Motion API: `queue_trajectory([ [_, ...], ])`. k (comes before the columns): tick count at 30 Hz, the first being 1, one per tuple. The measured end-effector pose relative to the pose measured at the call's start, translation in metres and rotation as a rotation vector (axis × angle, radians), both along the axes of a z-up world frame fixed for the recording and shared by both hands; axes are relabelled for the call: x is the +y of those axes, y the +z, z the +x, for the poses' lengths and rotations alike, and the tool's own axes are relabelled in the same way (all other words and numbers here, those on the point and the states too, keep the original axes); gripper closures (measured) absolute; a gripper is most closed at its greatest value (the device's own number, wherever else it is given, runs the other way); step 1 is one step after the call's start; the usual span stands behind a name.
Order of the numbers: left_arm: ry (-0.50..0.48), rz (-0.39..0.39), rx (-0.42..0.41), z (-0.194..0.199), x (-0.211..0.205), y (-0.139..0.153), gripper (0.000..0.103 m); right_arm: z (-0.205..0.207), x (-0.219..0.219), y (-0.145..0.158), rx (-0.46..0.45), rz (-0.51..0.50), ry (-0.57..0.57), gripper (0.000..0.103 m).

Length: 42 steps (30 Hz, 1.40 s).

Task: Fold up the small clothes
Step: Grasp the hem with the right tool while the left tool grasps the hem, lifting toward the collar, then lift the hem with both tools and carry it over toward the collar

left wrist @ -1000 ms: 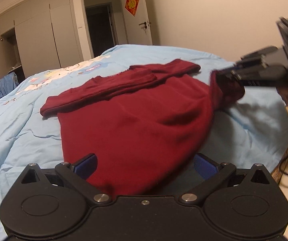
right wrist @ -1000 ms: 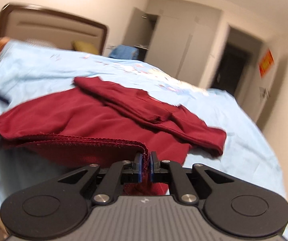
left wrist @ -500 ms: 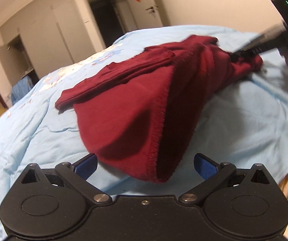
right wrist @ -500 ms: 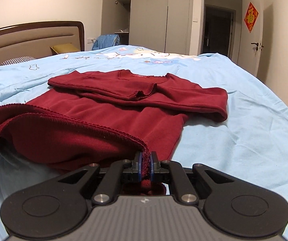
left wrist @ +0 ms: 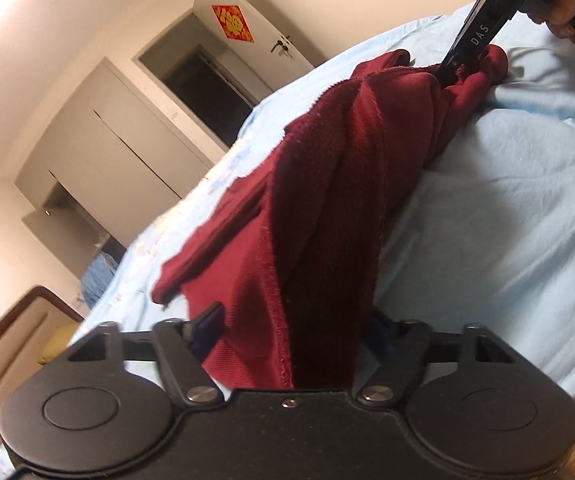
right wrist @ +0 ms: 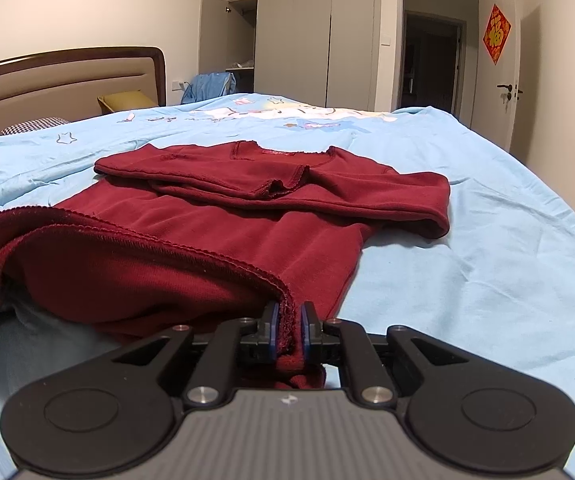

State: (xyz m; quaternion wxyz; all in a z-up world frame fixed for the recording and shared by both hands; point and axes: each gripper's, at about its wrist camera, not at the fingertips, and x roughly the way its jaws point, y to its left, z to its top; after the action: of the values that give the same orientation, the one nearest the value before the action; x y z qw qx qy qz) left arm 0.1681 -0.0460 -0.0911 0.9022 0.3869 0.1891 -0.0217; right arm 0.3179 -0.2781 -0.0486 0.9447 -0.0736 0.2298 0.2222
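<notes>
One dark red garment (right wrist: pixel 215 240), knit, with a scalloped hem; it lies on the light blue bedsheet (right wrist: pixel 487 240) with both sleeves folded across the chest below the neckline, its lower hem lifted off the sheet and stretched between the two tools.

Two grippers; right gripper (right wrist: pixel 287 326): jaws nearly together, blue pads pinching one corner of the hem, a bunch of cloth hanging beneath them; the same tool shows in the left wrist view, gripped by one hand (left wrist: pixel 571 4) at the top edge.

Left gripper (left wrist: pixel 295 330): jaws standing wide apart; the other end of the hem fills the space between them, yet whether either pad presses the cloth cannot be told.

One bed, with one padded headboard (right wrist: pixel 67 80) framed in dark wood; one yellow pillow (right wrist: pixel 127 100) and one checked pillow (right wrist: pixel 35 125) at its head.

One wardrobe (right wrist: pixel 299 32), one door swung open; shelves inside hold pale items too small to identify; one red paper decoration (right wrist: pixel 497 34) on the white room door.
</notes>
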Motion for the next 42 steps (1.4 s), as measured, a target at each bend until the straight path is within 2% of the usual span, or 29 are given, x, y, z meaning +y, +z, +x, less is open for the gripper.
queue_trajectory([
  [2,-0.001,0.022,-0.018,-0.006,0.003,0.002,0.048,-0.004,-0.001,0.001,-0.009,-0.008,-0.001,0.09],
  [4,0.015,0.039,-0.039,-0.013,0.009,0.006,0.062,-0.011,-0.002,0.001,-0.024,-0.019,0.003,0.09],
  [6,0.025,0.021,-0.056,-0.019,0.017,0.012,0.065,-0.02,-0.002,0.003,-0.053,-0.038,0.016,0.089],
  [7,0.022,-0.002,-0.061,-0.021,0.022,0.016,0.071,-0.026,-0.002,0.004,-0.069,-0.054,0.029,0.086],
  [9,0.009,-0.043,-0.07,-0.026,0.029,0.023,0.074,-0.038,0.0,0.004,-0.096,-0.094,0.046,0.079],
  [13,-0.002,-0.103,-0.097,-0.031,0.035,0.035,0.087,-0.062,-0.001,0.003,-0.131,-0.148,0.072,0.06],
  [16,0.011,-0.175,-0.085,-0.029,0.041,0.043,0.093,-0.078,-0.001,0.001,-0.146,-0.184,0.095,0.045],
  [19,0.028,-0.258,-0.074,-0.025,0.049,0.053,0.096,-0.095,0.005,-0.005,-0.171,-0.261,0.128,0.041],
  [25,0.036,-0.374,-0.072,-0.017,0.061,0.073,0.097,-0.119,0.022,-0.023,-0.217,-0.392,0.184,0.034],
  [30,0.019,-0.443,-0.074,-0.005,0.067,0.094,0.097,-0.121,0.04,-0.03,-0.267,-0.405,0.14,0.024],
  [32,0.002,-0.455,-0.081,0.004,0.068,0.106,0.097,-0.12,0.049,-0.03,-0.288,-0.395,0.126,0.016],
  [37,-0.032,-0.493,-0.114,0.023,0.067,0.135,0.098,-0.113,0.069,-0.033,-0.351,-0.431,0.031,0.017],
  [39,-0.041,-0.499,-0.13,0.028,0.067,0.144,0.098,-0.11,0.069,-0.031,-0.363,-0.418,-0.02,0.025],
  [41,-0.045,-0.499,-0.143,0.031,0.067,0.151,0.098,-0.11,0.065,-0.03,-0.377,-0.417,-0.064,0.038],
  [42,-0.045,-0.499,-0.148,0.031,0.068,0.154,0.098,-0.113,0.062,-0.028,-0.388,-0.414,-0.08,0.04],
])
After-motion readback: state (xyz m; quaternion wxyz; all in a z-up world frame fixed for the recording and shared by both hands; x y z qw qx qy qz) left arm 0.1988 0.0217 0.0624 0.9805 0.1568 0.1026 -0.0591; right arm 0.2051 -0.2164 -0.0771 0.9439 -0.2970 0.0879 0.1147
